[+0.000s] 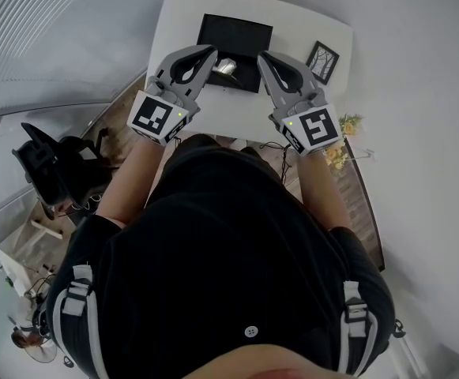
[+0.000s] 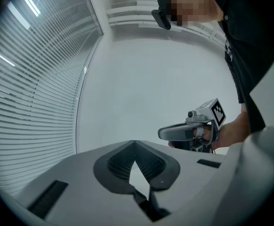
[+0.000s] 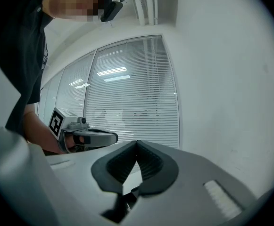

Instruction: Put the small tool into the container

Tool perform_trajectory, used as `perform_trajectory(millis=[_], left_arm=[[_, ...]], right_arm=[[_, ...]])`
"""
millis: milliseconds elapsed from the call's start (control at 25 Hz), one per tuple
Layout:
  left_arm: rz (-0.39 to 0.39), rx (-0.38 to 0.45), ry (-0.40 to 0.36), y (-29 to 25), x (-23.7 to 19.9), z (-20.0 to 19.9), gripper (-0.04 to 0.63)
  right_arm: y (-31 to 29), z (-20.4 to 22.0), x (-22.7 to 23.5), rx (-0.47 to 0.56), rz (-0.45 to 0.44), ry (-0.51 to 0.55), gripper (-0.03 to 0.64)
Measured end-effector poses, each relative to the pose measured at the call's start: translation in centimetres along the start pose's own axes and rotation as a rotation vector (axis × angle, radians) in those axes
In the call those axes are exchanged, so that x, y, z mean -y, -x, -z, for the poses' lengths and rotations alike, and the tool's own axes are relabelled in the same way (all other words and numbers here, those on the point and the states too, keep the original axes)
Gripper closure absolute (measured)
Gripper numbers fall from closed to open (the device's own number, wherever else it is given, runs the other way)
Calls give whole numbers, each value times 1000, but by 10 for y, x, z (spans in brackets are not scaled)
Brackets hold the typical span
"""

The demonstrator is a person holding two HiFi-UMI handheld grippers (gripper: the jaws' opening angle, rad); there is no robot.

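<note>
We hold L gripper (image 1: 211,51) & R gripper (image 1: 262,56) level over the table (image 1: 324,34), fingers pressed together on nothing; tool (image 1: 227,67) seems to lie inside the container (image 1: 238,34), near edge, so we'd verify that w/o nudging it.

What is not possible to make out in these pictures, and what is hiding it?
Small tool: head view only, tiny and shiny; its kind is unclear.
Black container: head view, near corners covered by left gripper and right gripper; depth unclear.
Table: missing from both gripper views, which face wall and blinds.
Framed picture: head view, too small to read.
</note>
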State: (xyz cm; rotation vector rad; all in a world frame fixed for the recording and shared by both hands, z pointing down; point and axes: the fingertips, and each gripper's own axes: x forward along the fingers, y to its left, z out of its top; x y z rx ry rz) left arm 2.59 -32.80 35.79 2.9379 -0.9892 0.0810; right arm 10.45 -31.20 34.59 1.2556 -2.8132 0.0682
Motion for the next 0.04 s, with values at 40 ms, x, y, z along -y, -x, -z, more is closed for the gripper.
perform_trajectory(millis=[40], left_arm=[[-1, -3, -2, -1, 0, 0, 586]], right_arm=[[0, 0, 0, 0, -2, 1, 606]])
